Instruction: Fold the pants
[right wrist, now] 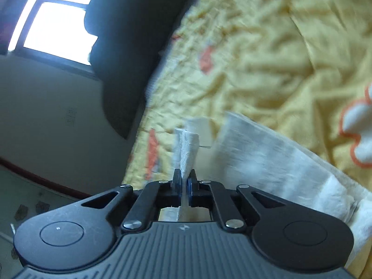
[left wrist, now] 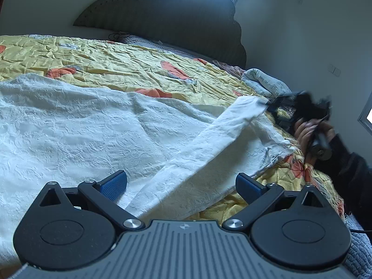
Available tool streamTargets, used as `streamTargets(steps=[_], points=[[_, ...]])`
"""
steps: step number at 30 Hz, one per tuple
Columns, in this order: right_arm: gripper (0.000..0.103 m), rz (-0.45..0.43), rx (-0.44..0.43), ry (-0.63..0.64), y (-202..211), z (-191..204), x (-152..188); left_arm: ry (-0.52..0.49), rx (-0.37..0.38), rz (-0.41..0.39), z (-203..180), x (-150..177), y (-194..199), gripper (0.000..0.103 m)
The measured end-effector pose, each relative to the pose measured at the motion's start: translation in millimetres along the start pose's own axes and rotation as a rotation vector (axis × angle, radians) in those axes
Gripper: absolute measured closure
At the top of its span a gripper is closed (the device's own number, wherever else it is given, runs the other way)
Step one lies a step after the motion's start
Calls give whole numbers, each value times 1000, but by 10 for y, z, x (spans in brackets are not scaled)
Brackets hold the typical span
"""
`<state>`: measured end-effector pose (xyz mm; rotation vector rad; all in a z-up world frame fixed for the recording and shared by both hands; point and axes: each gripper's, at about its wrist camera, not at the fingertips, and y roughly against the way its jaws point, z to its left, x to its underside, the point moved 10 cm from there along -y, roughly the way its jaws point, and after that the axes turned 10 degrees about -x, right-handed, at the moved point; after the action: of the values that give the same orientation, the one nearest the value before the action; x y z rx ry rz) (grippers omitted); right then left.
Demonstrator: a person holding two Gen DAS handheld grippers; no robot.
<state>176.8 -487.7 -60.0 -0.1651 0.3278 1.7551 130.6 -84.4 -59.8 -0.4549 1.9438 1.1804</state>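
Observation:
White textured pants lie spread on a bed. One leg is lifted off the bed and stretches to the right. My right gripper is shut on the end of that leg and holds it in the air. In the right wrist view the gripper pinches a bunched bit of the white cloth, and the leg trails to the right. My left gripper is open and empty, low over the pants, with the lifted leg passing between its fingers.
The bed has a crumpled yellow quilt with orange patches. A dark headboard stands at the back against a white wall. A pale printed pillow lies at the right. The bed's right edge and the floor are close.

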Motion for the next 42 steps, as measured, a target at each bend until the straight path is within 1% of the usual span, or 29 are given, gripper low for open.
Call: streamTargets(steps=[2, 4, 5, 7, 8, 10, 12, 14, 16, 17, 18, 19, 20, 21, 22, 23, 24, 26, 29, 32, 34, 35, 36, 37, 38, 39, 40, 41, 42], points=[[98, -15, -18, 66, 162, 253, -82, 1, 1, 0, 1, 0, 0, 2], [98, -12, -19, 71, 358, 300, -108, 4, 5, -2, 2, 2, 6, 2], [98, -8, -1, 75, 460, 247, -100, 6, 7, -3, 2, 2, 10, 2], [98, 17, 108, 69, 662, -101, -38, 9, 17, -7, 1, 0, 23, 2], [98, 38, 158, 22, 732, -347, 14, 11, 26, -7, -4, -3, 28, 2], [98, 57, 201, -58, 808, -664, 87, 11, 50, -3, -16, 1, 36, 3], [98, 35, 185, -68, 855, -680, 125, 7, 67, 1, -37, 6, 52, 3], [98, 12, 165, -43, 876, -570, 123, 2, 41, -6, -50, 2, 98, 4], [98, 5, 131, -39, 881, -447, 81, 23, 19, -38, -76, -10, 223, 4], [98, 6, 108, -32, 883, -357, 41, 69, 22, -47, -90, -17, 301, 4], [98, 8, 96, -19, 877, -291, 13, 156, 36, -46, -99, -21, 365, 3], [98, 13, 80, -5, 871, -213, -12, 274, 68, -30, -111, -3, 413, 3], [98, 15, 66, 5, 856, -146, -31, 386, 132, -4, -156, 25, 445, 3], [98, 16, 57, 13, 830, -97, -51, 464, 192, 24, -220, 37, 455, 3], [98, 15, 49, 15, 819, -47, -67, 522, 220, 51, -264, 54, 448, 3], [98, 14, 38, 14, 802, -22, -83, 560, 225, 70, -289, 55, 426, 3], [98, 14, 27, 9, 787, 1, -98, 582, 220, 79, -298, 49, 400, 3], [98, 17, 10, 4, 743, 49, -116, 621, 176, 99, -238, 52, 329, 3], [98, 26, -9, 18, 715, 124, -137, 732, 57, 105, 76, 79, 259, 5], [98, 28, -28, 15, 771, 148, -146, 853, -34, 81, 385, 73, 262, 23], [98, 31, -33, 14, 807, 161, -155, 872, -128, 80, 525, 73, 259, 52], [98, 29, -42, 14, 825, 177, -161, 878, -162, 82, 579, 64, 258, 58], [98, 27, -51, 18, 839, 199, -169, 880, -178, 71, 618, 43, 273, 69], [98, 22, -63, 25, 835, 215, -183, 871, -204, 59, 645, 22, 298, 91], [98, 18, -79, 33, 849, 242, -190, 849, -230, 36, 669, -26, 333, 94], [98, 16, -85, 44, 865, 245, -188, 820, -233, 8, 664, -77, 365, 95], [98, 21, -54, 51, 872, 169, -165, 778, -253, 2, 649, -106, 363, 95], [98, 39, 9, 39, 864, -6, -113, 735, -277, 35, 644, -59, 306, 95], [98, 64, 73, 7, 864, -214, -52, 735, -297, 98, 662, 63, 220, 95]])
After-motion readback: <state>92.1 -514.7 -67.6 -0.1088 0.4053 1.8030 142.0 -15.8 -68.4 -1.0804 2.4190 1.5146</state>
